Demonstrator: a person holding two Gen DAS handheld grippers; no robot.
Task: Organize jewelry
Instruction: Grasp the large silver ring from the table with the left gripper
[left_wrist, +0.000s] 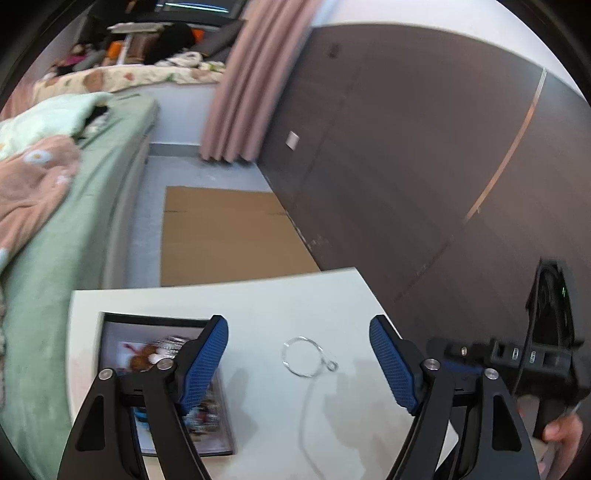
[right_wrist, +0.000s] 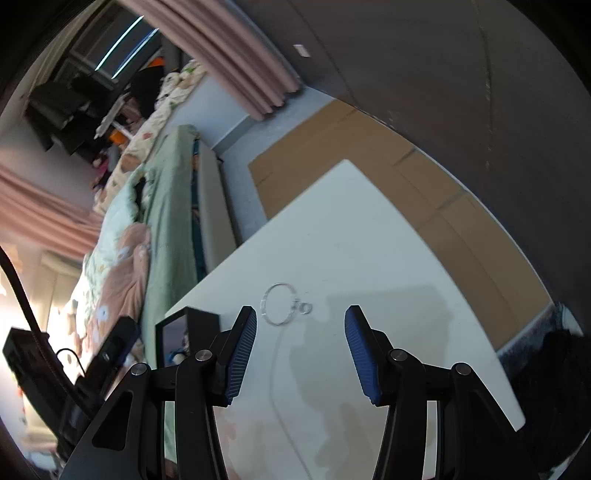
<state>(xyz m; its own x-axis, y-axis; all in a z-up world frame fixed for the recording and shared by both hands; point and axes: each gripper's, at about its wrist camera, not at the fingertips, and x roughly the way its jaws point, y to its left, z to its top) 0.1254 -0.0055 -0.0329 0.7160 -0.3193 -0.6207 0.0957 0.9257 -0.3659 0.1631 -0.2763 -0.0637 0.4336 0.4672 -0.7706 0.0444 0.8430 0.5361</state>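
Note:
A thin clear bangle with a small ring charm lies on the white table. It also shows in the right wrist view. An open black jewelry box with beads and trinkets sits at the table's left; its corner shows in the right wrist view. My left gripper is open, its blue pads either side of the bangle, above the table. My right gripper is open and empty, just short of the bangle. The right gripper's body shows in the left wrist view.
A bed with green sheet and blankets lies left of the table. Flat cardboard covers the floor beyond the table. A dark wall panel stands at right, with a pink curtain.

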